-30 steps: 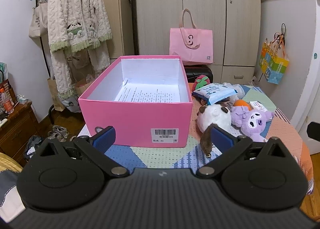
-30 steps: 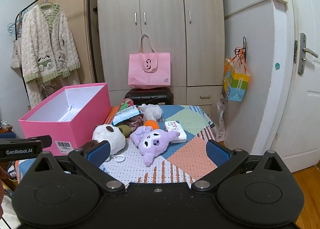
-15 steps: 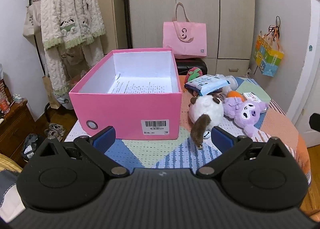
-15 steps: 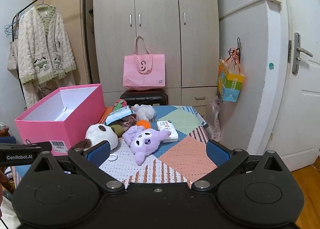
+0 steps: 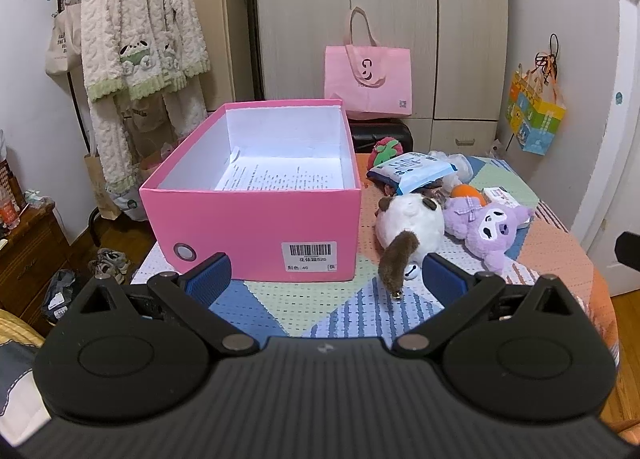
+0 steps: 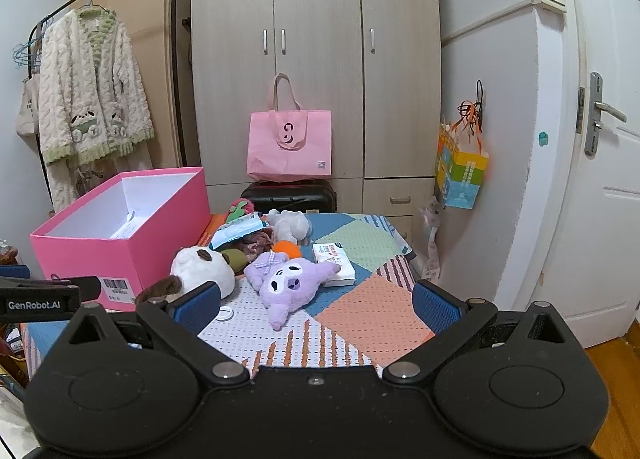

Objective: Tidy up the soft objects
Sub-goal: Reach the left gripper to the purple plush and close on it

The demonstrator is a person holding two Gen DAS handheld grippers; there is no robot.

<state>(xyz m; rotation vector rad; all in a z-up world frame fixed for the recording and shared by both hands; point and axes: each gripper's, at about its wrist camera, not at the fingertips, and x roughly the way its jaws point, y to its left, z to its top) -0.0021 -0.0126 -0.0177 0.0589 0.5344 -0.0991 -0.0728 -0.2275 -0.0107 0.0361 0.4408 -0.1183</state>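
Observation:
An open pink box [image 5: 256, 227] [image 6: 132, 247] with a printed sheet inside stands on the left of the table. Right of it lie a white plush with a brown tail [image 5: 412, 225] [image 6: 204, 269], a purple plush [image 5: 486, 227] [image 6: 288, 285], an orange toy [image 6: 286, 247], a grey plush [image 6: 290, 223] and a red strawberry plush [image 5: 384, 149]. My left gripper [image 5: 326, 279] is open and empty, in front of the box. My right gripper [image 6: 316, 305] is open and empty, short of the purple plush.
A blue tissue pack [image 5: 412, 171] and a small white carton [image 6: 334, 259] lie among the toys. The patchwork tablecloth [image 6: 360, 315] covers the table. A pink tote [image 6: 290, 145] on a black suitcase, wardrobes, a hanging robe [image 5: 140, 51] and a door [image 6: 600, 179] surround it.
Both grippers have drawn back from the table, so the box and toys look smaller and farther. Both stay open and empty.

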